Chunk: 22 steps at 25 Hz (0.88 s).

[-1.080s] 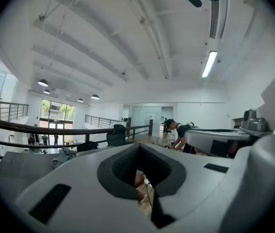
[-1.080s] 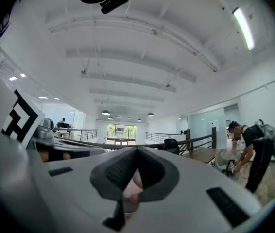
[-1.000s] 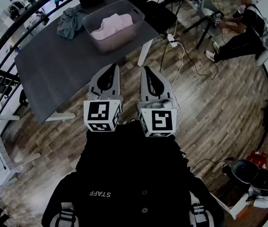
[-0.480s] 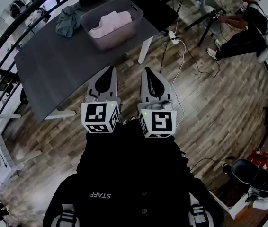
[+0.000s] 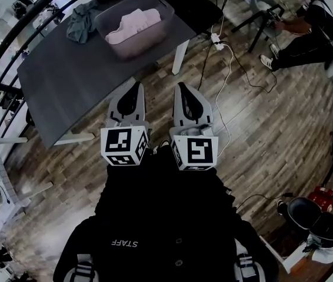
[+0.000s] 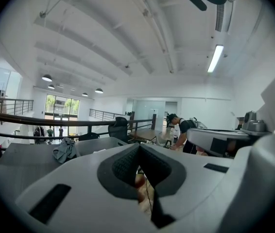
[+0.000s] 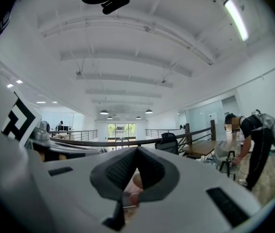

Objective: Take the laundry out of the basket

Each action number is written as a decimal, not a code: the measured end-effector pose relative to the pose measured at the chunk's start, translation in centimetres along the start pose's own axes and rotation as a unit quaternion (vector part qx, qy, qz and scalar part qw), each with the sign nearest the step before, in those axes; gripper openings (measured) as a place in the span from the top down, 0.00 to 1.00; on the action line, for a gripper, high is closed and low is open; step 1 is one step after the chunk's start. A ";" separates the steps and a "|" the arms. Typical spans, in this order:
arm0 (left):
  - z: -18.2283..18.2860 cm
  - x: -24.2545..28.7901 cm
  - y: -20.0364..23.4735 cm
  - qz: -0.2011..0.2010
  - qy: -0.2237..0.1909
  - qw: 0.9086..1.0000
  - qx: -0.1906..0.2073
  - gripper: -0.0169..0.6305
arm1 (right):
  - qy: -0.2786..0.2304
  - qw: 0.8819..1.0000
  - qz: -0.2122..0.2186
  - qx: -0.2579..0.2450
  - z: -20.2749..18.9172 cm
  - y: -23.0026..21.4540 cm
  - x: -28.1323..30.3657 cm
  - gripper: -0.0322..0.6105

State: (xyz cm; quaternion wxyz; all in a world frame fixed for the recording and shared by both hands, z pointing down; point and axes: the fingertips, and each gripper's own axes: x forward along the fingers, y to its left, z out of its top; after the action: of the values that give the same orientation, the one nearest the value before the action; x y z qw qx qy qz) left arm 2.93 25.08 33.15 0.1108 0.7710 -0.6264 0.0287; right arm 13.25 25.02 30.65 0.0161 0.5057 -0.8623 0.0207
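The basket [image 5: 146,43] holding the pink laundry [image 5: 132,25] has drifted up the head view, well apart from the left gripper [image 5: 137,86] and right gripper [image 5: 180,86], both pressed together and empty, so removal has not begun.

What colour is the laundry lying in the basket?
The laundry is pale pink, clearest in the head view.

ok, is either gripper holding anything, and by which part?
Nothing is held. The left gripper and right gripper both have their jaws shut and empty; the laundry lies in the basket on the table.
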 end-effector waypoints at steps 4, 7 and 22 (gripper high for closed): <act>-0.9 0.5 0.1 0.006 0.010 1.000 -0.001 0.97 | 0.007 1.000 0.004 0.007 -0.9 -0.5 0.5 0.93; -1.4 0.8 0.7 0.016 0.016 1.000 -0.003 0.97 | 0.015 1.000 0.008 0.012 -1.6 -0.7 0.9 0.93; 0.3 10.4 8.3 0.022 0.011 1.000 -0.015 0.97 | 0.037 0.999 0.006 -0.002 -3.0 -1.6 12.7 0.93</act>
State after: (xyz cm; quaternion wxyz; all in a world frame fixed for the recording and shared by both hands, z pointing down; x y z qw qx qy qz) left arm -2.99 13.47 35.84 0.1287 0.7552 -0.6420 0.0298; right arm 8.42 13.30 34.30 0.0490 0.4990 -0.8644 0.0373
